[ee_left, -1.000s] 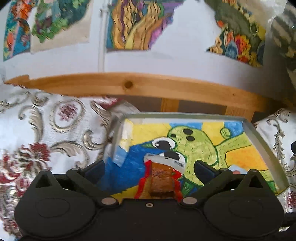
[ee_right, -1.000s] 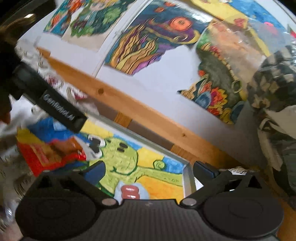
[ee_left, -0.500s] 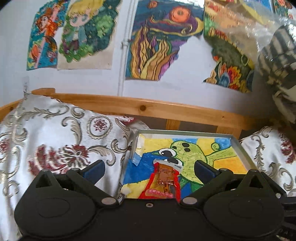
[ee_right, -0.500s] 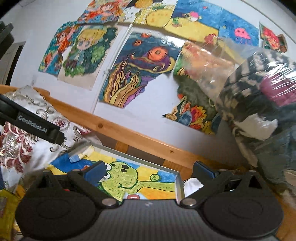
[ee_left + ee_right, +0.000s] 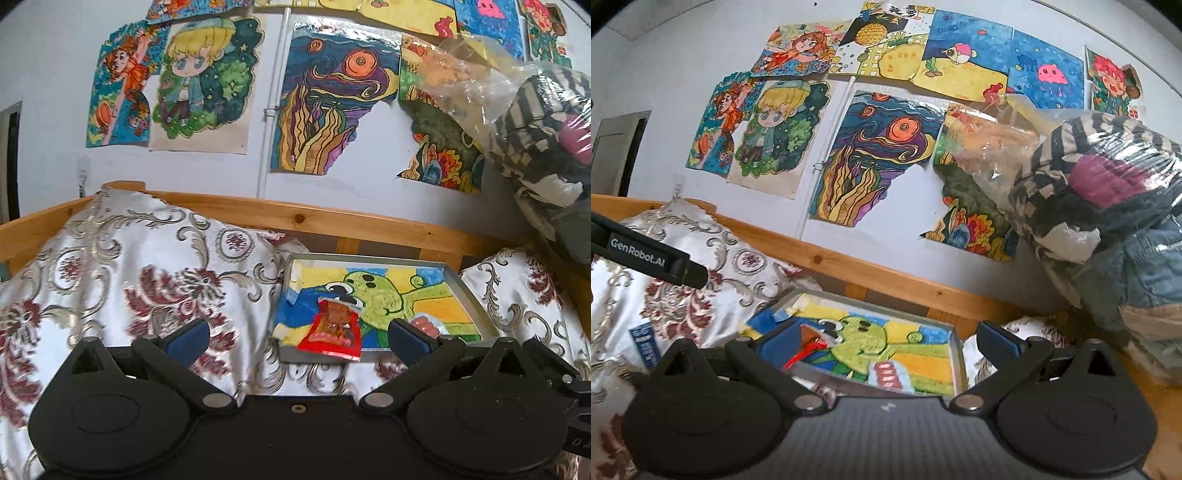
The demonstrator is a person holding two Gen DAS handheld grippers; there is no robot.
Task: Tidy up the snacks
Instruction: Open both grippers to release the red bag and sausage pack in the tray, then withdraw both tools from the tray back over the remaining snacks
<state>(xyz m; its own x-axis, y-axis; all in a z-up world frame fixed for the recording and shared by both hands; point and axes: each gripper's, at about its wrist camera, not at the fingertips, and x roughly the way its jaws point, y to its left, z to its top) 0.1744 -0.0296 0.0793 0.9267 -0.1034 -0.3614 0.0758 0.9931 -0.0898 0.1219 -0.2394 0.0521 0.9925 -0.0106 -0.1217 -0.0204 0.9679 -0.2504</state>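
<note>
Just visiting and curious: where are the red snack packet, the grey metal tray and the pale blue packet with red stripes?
Red snack packet (image 5: 334, 332): left wrist view, middle of its front.
Grey metal tray (image 5: 466, 291): left wrist view, right-hand wall.
Pale blue packet with red stripes (image 5: 888, 373): right wrist view, its striped middle.

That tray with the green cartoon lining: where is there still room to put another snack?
The tray is bare across its back and right: the yellow and green stretch between the red packet at front left and the right wall. The pale packet takes the front middle. Front left is crowded; the red packet overhangs the rim.
</note>
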